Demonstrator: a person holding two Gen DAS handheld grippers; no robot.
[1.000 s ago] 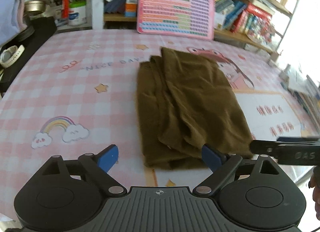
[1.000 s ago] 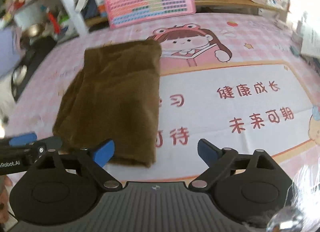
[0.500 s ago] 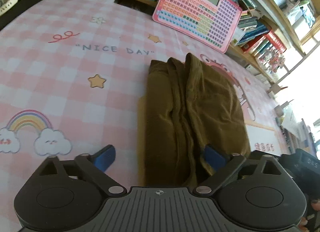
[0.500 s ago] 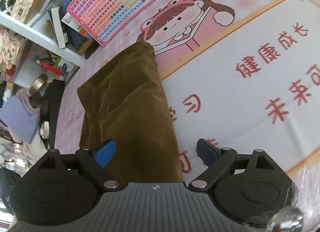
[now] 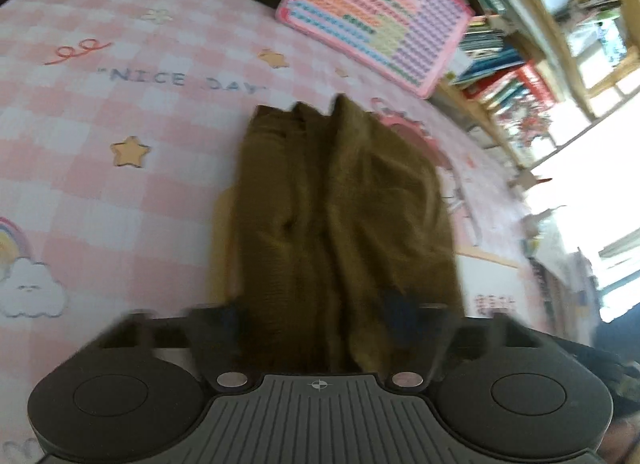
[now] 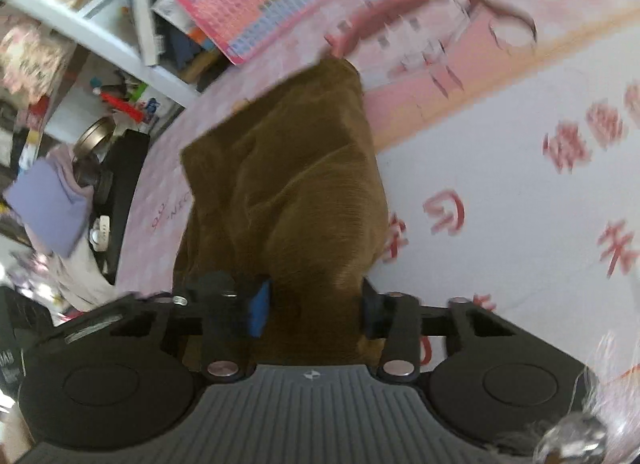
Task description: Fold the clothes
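The left gripper, low in the middle of its frame, is closing with the near edge of the brown garment between its jaws; blur hides whether the pads already press the cloth. The right gripper, also low centre, is closing too, and here the blue fingertips seem to touch the bunched fabric on both sides. The brown garment lies lengthwise up the middle of each frame on the pink printed mat.

To do this step well, both grips should probably catch all the layers at the near hem and then lift together, level, so the stack does not slide apart.

The left view alone shows the "NICE DAY" lettering at upper left and the garment's separate ridges. The right view alone shows red characters at right and a lilac folded cloth at far left.
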